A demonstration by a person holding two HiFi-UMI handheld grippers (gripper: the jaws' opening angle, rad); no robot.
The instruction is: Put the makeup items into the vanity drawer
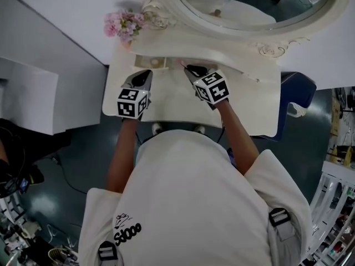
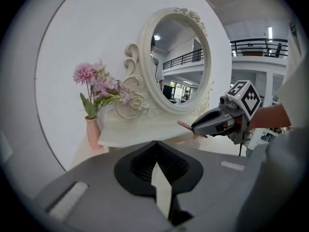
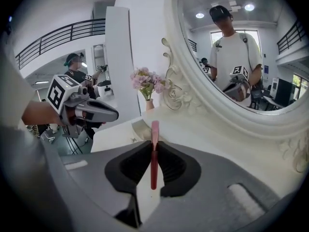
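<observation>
The right claw is clamped on a slim pink makeup stick, held over the back edge of the bench beneath the mirror. The left claw, jaws together and empty, hovers alongside. The step in hand looks like the carry. Next, the stick must be lowered into the vanity drawer. No label on it is legible.

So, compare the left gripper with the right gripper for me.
The right gripper is shut on a slim pink makeup stick; the left gripper is shut on nothing. The left gripper hangs nearer the flowers, the right gripper nearer the middle of the vanity top. Both point toward the mirror.
</observation>
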